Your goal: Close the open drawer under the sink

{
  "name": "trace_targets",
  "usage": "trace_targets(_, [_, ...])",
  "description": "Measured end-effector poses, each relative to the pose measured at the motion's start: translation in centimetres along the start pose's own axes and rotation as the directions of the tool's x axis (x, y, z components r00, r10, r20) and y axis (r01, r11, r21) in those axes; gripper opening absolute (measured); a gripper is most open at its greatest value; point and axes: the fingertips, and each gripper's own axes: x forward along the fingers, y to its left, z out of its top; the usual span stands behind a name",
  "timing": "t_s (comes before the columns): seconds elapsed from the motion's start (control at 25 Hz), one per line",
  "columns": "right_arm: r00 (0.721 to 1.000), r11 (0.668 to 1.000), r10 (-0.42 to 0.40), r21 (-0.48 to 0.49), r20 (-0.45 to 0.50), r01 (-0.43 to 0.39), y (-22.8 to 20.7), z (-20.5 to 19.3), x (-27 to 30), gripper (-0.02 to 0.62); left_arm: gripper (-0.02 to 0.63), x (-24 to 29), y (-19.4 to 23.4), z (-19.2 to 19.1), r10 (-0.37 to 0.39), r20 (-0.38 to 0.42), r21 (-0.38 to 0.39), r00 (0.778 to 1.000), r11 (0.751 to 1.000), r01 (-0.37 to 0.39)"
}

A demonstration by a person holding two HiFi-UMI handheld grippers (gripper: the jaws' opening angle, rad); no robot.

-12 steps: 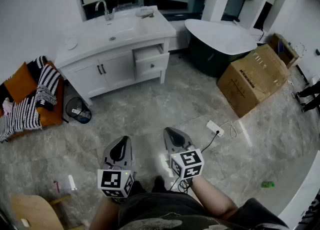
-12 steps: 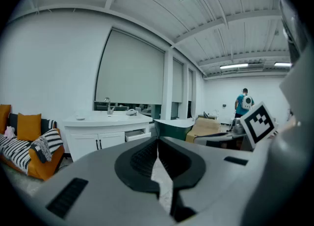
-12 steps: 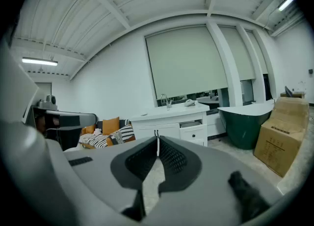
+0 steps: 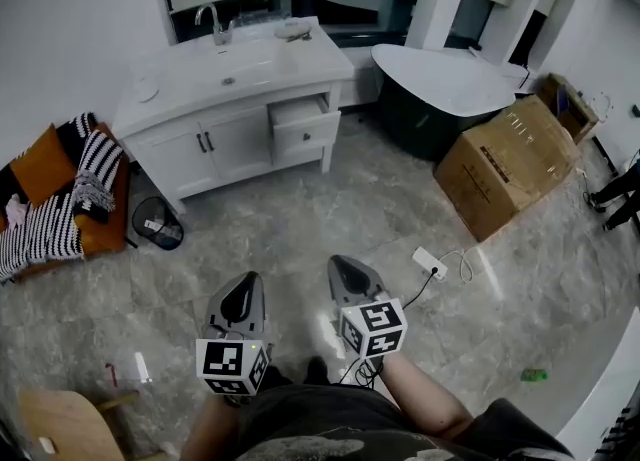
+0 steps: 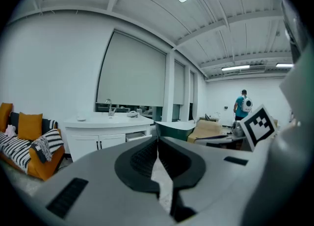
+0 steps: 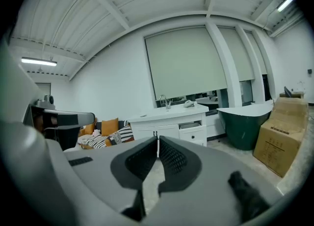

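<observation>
Far ahead of the jaws, the drawer (image 4: 304,119) juts open under the sink (image 4: 245,61); left gripper (image 4: 246,281) and right gripper (image 4: 341,264), jaws together and empty, point toward it, likely for approach.

The vanity (image 4: 180,156) is white, the sofa (image 4: 108,225) orange.

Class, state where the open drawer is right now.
Head view, upper centre: the open drawer juts from the right end of the white sink cabinet, left of the dark bathtub.

Glossy marbled floor (image 4: 300,219), matt white vanity (image 4: 240,144), cardboard box (image 4: 510,164)
</observation>
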Motion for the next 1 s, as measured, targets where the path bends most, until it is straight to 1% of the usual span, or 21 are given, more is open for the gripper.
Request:
trace_targets(0.2, [1.000, 1.000, -0.002, 0.003, 0.004, 0.002, 0.0, -0.2, -0.5, 0.030, 0.020, 0.1, -0.5, 0.2, -0.006, 0.009, 0.004, 1.000, 1.000, 0.006])
trace_targets(0.36, [1.000, 1.000, -0.002, 0.002, 0.007, 0.002, -0.2, -0.3, -0.6, 0.029, 0.020, 0.3, -0.7, 0.0, -0.009, -0.001, 0.013, 1.000, 1.000, 0.009])
trace_targets(0.44, [1.000, 1.000, -0.001, 0.025, 0.016, 0.001, -0.5, -0.6, -0.6, 0.029, 0.020, 0.3, -0.7, -0.2, -0.011, 0.002, 0.009, 1.000, 1.000, 0.011])
trace_targets(0.52, [0.999, 0.998, 0.015, 0.069, 0.028, -0.017, -0.7, -0.9, -0.6, 0.031, 0.020, 0.1, -0.4, 0.0, -0.014, 0.021, -0.002, 1.000, 1.000, 0.014])
trace_targets(0.6, [0.999, 0.995, 0.032, 0.092, 0.033, -0.035, -0.9, -1.5, -0.4, 0.031, 0.020, 0.0, 0.5, 0.1, 0.002, 0.040, -0.008, 0.999, 1.000, -0.001])
trace_targets(0.68, [0.999, 0.996, 0.026, 0.083, 0.037, -0.029, -1.2, -1.9, 0.1, 0.031, 0.020, 0.1, 1.7, -0.1, 0.037, 0.044, -0.003, 0.998, 0.999, -0.037])
trace_targets(0.8, [1.000, 0.998, 0.010, 0.058, 0.023, -0.012, -1.3, -2.4, 1.2, 0.032, 0.020, 0.6, 3.8, -0.3, 0.076, 0.051, 0.031, 0.996, 0.996, -0.078])
trace_targets(0.88, [1.000, 0.998, 0.013, 0.056, -0.007, -0.012, -1.2, -2.9, 2.5, 0.032, 0.020, 1.4, 5.5, -0.3, 0.079, 0.054, 0.036, 0.995, 0.996, -0.081])
trace_targets(1.0, [0.999, 0.995, 0.001, 0.099, -0.032, 0.002, -1.6, -3.4, 4.8, 0.032, 0.020, 3.6, 8.1, -0.8, 0.052, 0.042, 0.010, 0.998, 0.999, -0.052])
